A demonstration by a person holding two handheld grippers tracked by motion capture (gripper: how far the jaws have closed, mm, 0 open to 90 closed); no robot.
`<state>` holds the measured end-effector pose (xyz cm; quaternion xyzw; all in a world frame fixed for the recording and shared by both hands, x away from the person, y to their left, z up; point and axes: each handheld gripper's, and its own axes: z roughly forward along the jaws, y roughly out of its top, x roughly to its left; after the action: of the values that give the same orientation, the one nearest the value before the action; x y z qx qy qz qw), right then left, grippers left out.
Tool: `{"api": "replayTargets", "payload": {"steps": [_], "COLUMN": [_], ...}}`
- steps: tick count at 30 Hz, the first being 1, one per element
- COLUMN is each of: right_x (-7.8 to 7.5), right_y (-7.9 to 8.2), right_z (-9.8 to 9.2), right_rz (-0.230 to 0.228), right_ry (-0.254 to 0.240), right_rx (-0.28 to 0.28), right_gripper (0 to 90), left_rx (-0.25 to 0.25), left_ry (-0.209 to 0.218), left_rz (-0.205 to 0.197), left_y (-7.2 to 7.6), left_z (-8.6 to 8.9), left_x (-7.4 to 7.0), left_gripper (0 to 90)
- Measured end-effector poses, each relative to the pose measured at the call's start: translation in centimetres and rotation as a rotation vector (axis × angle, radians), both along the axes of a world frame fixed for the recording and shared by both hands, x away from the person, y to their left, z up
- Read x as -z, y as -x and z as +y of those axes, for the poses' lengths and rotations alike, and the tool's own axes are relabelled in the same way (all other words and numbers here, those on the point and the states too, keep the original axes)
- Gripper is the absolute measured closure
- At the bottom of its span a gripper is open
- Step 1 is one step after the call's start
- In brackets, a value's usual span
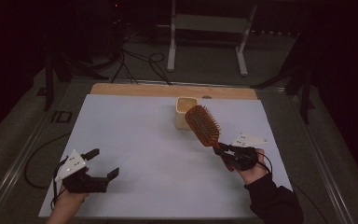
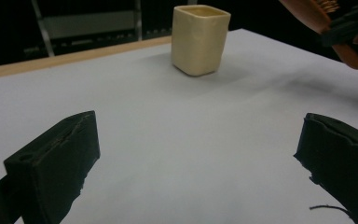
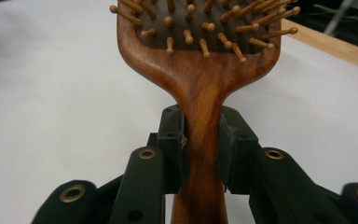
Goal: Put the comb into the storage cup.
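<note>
The hairbrush is clamped by its wooden handle between the jaws of the right gripper; its long axis runs straight out beyond the jaw tips, bristled head foremost, toward the cream cup. The right hand is held low over the white sheet. The left gripper is spread wide with nothing between its jaws.

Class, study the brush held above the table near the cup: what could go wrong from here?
The right tool pinches the hairbrush only low on its narrow handle, so the heavy bristled head might swivel or slip. The brush head hangs close to the cup; a careless swing could knock the cup over. The left tool is open and away from the cup, so nothing steadies it.
</note>
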<state>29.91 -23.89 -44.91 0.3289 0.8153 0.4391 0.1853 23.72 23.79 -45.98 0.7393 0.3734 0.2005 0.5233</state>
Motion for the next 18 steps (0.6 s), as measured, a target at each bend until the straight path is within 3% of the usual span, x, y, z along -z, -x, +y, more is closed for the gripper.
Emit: {"api": "replayTargets", "payload": {"steps": [4, 10, 12, 16, 18], "right_x": [-0.1, -0.3, -0.3, -0.3, -0.2], "right_y": [0.5, 0.8, 1.0, 1.0, 1.2], "right_z": [0.5, 1.0, 1.2, 1.5, 1.7], "right_rz": [-0.046, -0.039, -0.046, -0.040, -0.058], "right_ry": [0.018, -0.021, -0.021, -0.025, -0.023], "right_rx": [-0.013, -0.025, -0.025, -0.047, -0.045], "right_gripper": [73.2, 73.3, 73.3, 73.2, 73.3], "left_rx": [0.014, 0.032, 0.038, 0.040, 0.044], "left_ry": [-0.007, 0.024, 0.015, 0.035, 0.044], "left_rz": [0.024, 0.032, 0.024, 0.028, 0.024], "left_y": [-1.2, -2.5, -2.9, -3.7, -4.1], "left_z": [-1.7, -4.0, -5.0, -6.7, -7.6], "left_x": [-1.0, -2.3, -2.9, -4.3, -4.9], "left_gripper": [0.1, 0.1, 0.1, 0.1, 0.1]}}
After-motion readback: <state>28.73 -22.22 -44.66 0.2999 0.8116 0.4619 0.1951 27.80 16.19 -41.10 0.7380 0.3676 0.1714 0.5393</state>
